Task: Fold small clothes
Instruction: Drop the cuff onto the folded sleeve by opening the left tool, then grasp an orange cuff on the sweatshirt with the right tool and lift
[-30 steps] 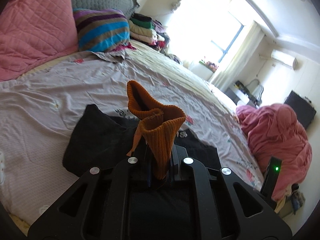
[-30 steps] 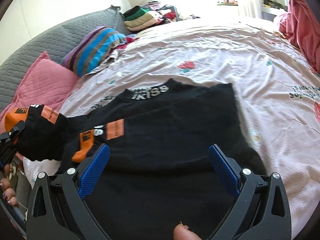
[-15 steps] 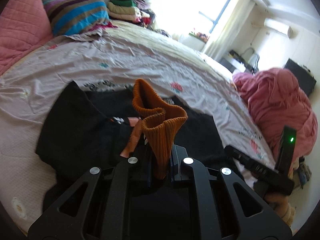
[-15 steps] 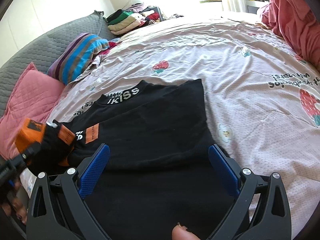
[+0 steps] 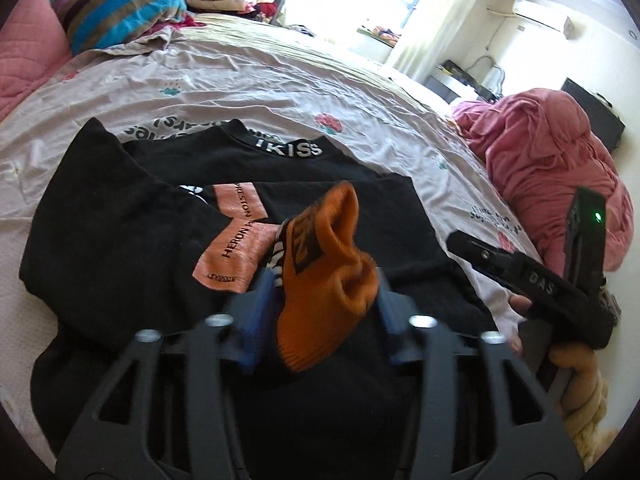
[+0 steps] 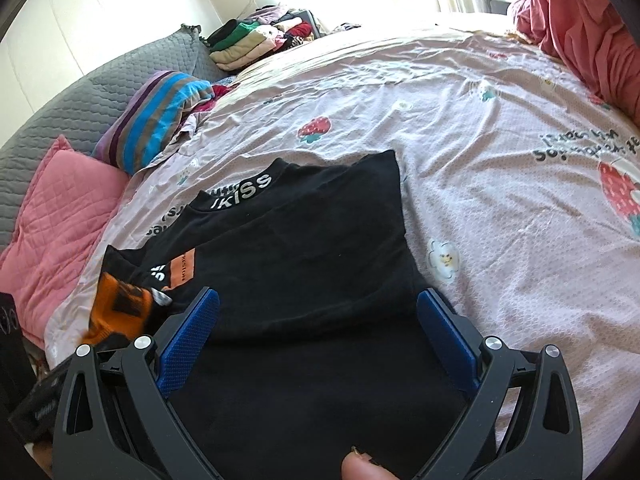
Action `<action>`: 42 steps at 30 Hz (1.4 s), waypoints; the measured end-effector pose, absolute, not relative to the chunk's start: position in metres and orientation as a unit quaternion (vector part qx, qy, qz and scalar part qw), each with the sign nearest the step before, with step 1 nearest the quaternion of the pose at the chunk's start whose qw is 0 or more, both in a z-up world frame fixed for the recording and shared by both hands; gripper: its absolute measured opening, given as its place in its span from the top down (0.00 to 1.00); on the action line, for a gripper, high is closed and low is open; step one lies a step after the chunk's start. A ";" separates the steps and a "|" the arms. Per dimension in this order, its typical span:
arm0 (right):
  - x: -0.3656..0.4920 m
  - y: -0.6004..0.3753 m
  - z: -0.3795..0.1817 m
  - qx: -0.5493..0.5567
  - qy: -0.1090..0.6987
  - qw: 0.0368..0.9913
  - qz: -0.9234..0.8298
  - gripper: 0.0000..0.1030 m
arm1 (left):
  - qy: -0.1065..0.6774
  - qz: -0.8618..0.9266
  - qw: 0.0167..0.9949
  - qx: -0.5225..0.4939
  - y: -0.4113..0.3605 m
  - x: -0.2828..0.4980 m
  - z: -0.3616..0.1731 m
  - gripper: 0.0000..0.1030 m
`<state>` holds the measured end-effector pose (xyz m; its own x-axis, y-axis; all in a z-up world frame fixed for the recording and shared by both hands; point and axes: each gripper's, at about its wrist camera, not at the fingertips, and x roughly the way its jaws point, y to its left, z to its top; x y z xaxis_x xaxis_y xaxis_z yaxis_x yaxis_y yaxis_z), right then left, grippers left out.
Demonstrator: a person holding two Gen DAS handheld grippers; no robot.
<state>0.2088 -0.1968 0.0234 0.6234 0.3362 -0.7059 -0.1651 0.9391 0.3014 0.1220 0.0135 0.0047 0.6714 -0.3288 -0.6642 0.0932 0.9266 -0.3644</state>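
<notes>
Sunlit bedroom, with a pink strawberry-print sheet (image 6: 500,128) spread across the bed. At the upper left of the right view lie a striped pillow (image 6: 160,116), a pink cushion (image 6: 60,216) and a stack of folded clothes (image 6: 256,38); a heap of pink bedding (image 5: 556,168) sits at the right of the left view.

A black shirt (image 6: 312,272) lies flat on the sheet in the lower centre of both views, its collar lettering toward the far side and one sleeve folded in across the body. An orange patch (image 5: 236,244) with black print shows on that sleeve, left of centre in the left view.

My left gripper (image 5: 320,312) sits at the bottom centre of its view. Its blue pads are blurred and stand apart on either side of the orange cuff (image 5: 324,276); the cuff slumps between them and they show no clamp on it, so I read these jaws as open. In the right view the same cuff (image 6: 116,308) is a blurred orange lump at the lower left, on the shirt's edge.

My right gripper (image 6: 316,340) hovers over the shirt's near half, jaws spread wide with nothing between the blue pads (image 6: 188,340). A fingertip (image 6: 360,468) shows at the bottom edge of that view
</notes>
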 end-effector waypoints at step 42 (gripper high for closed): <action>0.229 -0.093 0.124 -0.032 0.284 0.914 0.289 0.93 | 0.332 0.071 0.917 -0.212 0.153 0.073 0.038 0.09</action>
<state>0.2293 -0.0931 0.1236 0.6711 0.5107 -0.5375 -0.5468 0.8305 0.1062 0.0728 0.1529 0.0382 0.7699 -0.0095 -0.6381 -0.2712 0.9002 -0.3406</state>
